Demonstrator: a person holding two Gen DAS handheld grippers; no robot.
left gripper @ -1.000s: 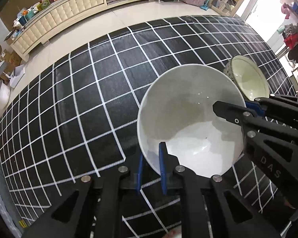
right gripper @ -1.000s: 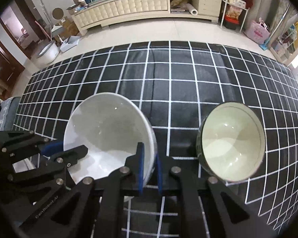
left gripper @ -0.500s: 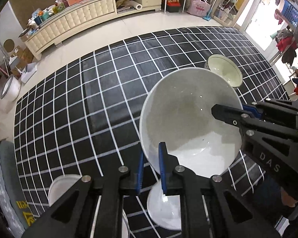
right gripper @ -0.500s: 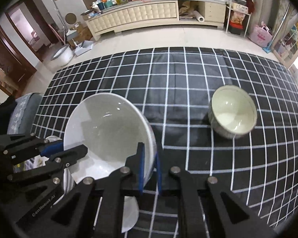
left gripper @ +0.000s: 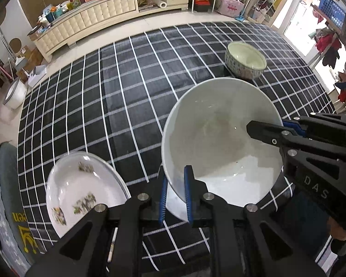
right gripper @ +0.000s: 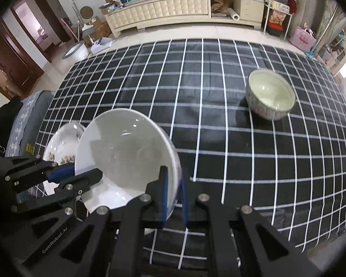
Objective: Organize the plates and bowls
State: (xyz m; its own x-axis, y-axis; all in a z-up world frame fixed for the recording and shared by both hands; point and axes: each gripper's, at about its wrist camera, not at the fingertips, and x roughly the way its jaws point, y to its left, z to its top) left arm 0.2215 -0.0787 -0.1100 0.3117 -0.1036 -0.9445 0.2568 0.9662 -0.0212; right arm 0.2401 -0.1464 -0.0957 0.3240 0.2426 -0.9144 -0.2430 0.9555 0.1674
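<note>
A large white bowl (left gripper: 221,143) (right gripper: 126,152) hangs tilted above the black checked cloth, held by both grippers. My left gripper (left gripper: 175,190) (right gripper: 80,176) is shut on its near-left rim. My right gripper (right gripper: 173,194) (left gripper: 267,130) is shut on the opposite rim, one finger inside and one outside. A white plate with small printed pictures (left gripper: 80,184) (right gripper: 62,145) lies on the cloth just left of the bowl. A smaller bowl with a patterned outside (left gripper: 245,60) (right gripper: 271,97) stands far off to the right. Something white (left gripper: 173,204) shows under the held bowl, mostly hidden.
The checked cloth (left gripper: 117,106) (right gripper: 219,115) covers the whole work surface. A grey cushion (left gripper: 4,184) lies along its left edge. Beyond the far edge are a tiled floor and a long cream cabinet (right gripper: 163,11) loaded with clutter.
Both grippers have carried the white bowl up and away from the patterned bowl, which now looks smaller and farther. The picture plate has come into view at the left.
</note>
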